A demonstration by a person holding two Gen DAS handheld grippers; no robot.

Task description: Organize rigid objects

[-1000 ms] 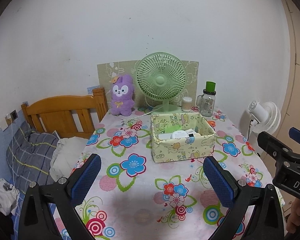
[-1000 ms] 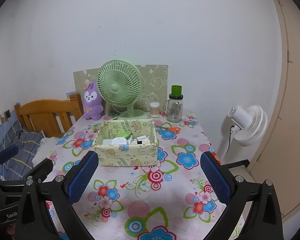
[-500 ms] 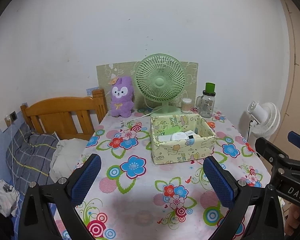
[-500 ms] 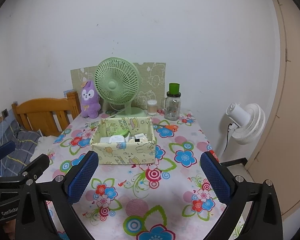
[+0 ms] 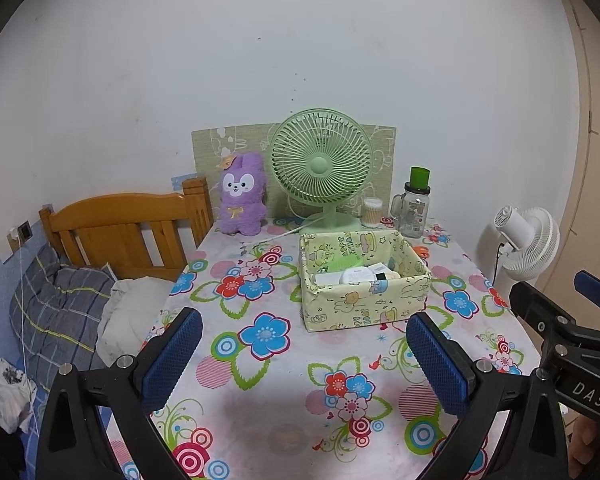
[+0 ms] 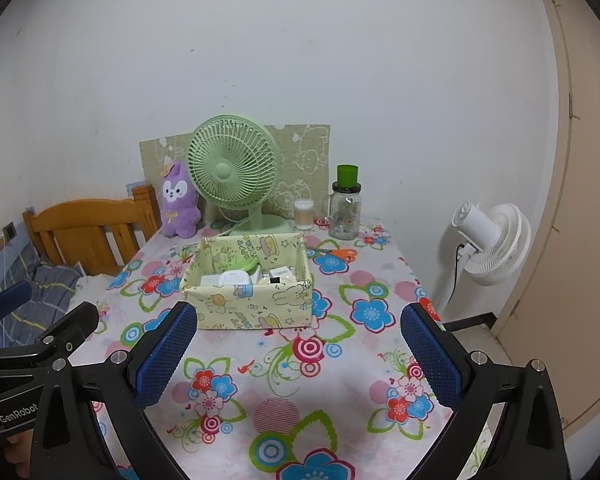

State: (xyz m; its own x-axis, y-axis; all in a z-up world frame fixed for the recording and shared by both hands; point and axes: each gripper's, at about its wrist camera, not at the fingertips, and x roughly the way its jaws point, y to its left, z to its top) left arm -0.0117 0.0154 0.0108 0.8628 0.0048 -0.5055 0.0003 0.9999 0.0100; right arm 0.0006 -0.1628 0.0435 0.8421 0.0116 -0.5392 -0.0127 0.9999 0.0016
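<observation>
Left wrist view
Left gripper (image 5: 304, 354): spread wide, nothing between its blue pads, hovering over the floral tablecloth (image 5: 284, 364).
Storage box (image 5: 362, 280): yellow printed fabric box ahead, right of centre, holding small white items and a green one.
Behind it: green desk fan (image 5: 321, 164), purple plush bunny (image 5: 242, 194), green-capped glass jar (image 5: 415, 210).

Right wrist view
Right gripper (image 6: 298, 354): released, empty, above the tablecloth (image 6: 300, 368).
Storage box (image 6: 252, 286): straight ahead, left of centre.
Orange-handled scissors (image 6: 338, 254): on the cloth just right of the box.
White floor fan (image 6: 488, 236): beside the table.
</observation>
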